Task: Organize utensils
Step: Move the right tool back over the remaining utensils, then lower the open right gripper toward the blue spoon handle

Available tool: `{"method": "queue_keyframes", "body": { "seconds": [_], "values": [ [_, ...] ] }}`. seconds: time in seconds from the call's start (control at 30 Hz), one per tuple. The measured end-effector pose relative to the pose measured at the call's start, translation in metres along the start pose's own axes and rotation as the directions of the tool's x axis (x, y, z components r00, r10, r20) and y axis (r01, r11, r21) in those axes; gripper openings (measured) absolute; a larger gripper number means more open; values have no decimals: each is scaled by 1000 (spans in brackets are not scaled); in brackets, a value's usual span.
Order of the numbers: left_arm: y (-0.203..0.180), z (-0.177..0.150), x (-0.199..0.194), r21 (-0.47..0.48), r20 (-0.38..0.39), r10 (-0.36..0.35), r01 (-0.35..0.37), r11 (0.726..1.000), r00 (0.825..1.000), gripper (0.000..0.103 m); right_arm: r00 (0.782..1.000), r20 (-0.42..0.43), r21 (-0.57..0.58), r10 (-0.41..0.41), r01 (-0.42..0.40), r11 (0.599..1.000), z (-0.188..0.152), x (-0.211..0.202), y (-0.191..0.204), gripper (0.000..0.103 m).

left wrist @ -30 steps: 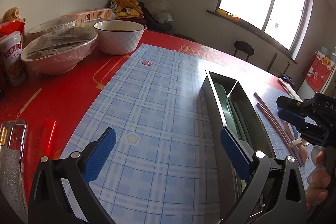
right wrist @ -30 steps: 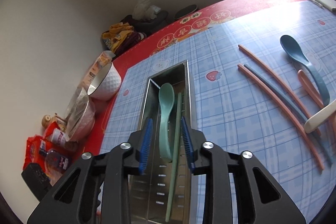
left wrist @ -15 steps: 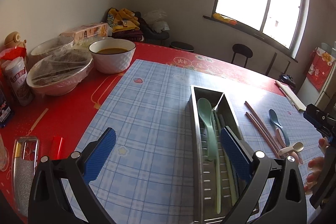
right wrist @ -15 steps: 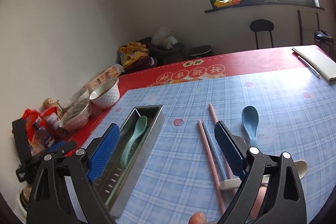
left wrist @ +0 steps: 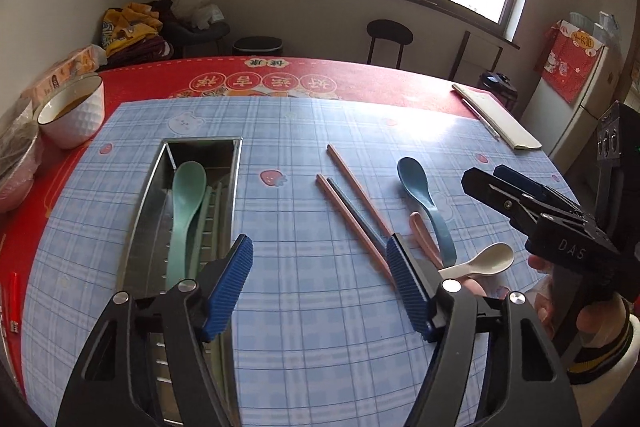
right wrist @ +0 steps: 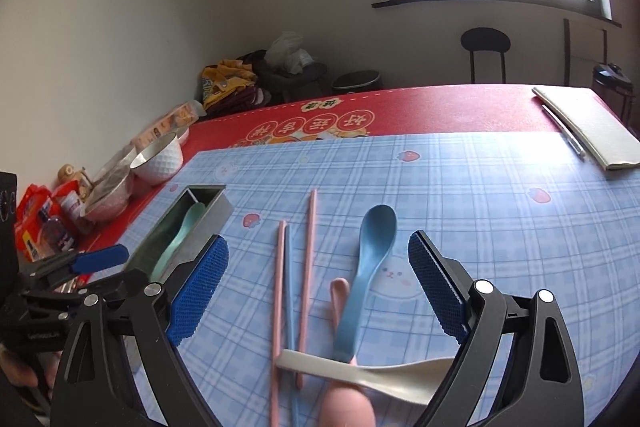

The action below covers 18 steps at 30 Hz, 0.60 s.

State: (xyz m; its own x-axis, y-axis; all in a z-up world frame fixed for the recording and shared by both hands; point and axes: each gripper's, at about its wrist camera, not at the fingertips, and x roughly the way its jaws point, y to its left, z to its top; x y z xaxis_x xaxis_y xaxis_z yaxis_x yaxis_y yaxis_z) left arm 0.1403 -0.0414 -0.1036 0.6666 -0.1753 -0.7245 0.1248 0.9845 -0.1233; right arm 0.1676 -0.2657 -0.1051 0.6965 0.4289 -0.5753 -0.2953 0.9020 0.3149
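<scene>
Utensils are split between the steel tray (left wrist: 150, 211) on the left and the blue checked surface (left wrist: 304, 131) to its right. Since a second ago your right gripper (right wrist: 318, 287) has let go over the tray and come back across to the loose pile, so the green spoon (left wrist: 186, 203) and a green chopstick (left wrist: 200, 223) now lie lengthwise in the tray, and that pair is sorted. Right of the tray, apart from it, lie two pink chopsticks (left wrist: 352, 183) with a blue-grey chopstick (left wrist: 356, 213) between them; then the blue spoon (left wrist: 424, 199), a pink spoon (left wrist: 422, 231) and, nearest you, the white spoon (left wrist: 486, 261). Your left gripper (left wrist: 320, 281) has swung from the tray toward this pile, its fingers closing on nothing. Your right gripper's fingers stand wide and empty, hanging above the blue spoon, so your next pick is probably there.
</scene>
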Motion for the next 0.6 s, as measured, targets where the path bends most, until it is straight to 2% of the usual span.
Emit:
{"method": "queue_keyframes", "body": {
  "seconds": [0.1,0.2,0.27,0.33,0.43,0.6],
  "values": [
    [-10,-1,28,-19,-69,-8,6,1000,998,64,999,-7,59,38,-37,998,-3,4,-21,88],
    [-14,-2,56,-59,-160,-43,34,998,986,53,992,24,152,121,-123,981,-8,-2,-42,88],
    [-12,-3,71,-104,-202,-54,33,994,978,34,993,48,176,108,-115,978,-9,-9,-50,88],
    [-10,-3,80,-149,-229,-61,27,988,971,26,996,59,181,72,-82,980,-9,-13,-54,88],
    [-9,-2,86,-195,-243,-83,35,980,967,26,996,59,224,63,-75,972,-9,-13,-63,88],
    [-13,2,89,-188,-243,-64,18,982,968,26,997,66,259,42,-58,964,-9,-15,-71,89]
  ]
}}
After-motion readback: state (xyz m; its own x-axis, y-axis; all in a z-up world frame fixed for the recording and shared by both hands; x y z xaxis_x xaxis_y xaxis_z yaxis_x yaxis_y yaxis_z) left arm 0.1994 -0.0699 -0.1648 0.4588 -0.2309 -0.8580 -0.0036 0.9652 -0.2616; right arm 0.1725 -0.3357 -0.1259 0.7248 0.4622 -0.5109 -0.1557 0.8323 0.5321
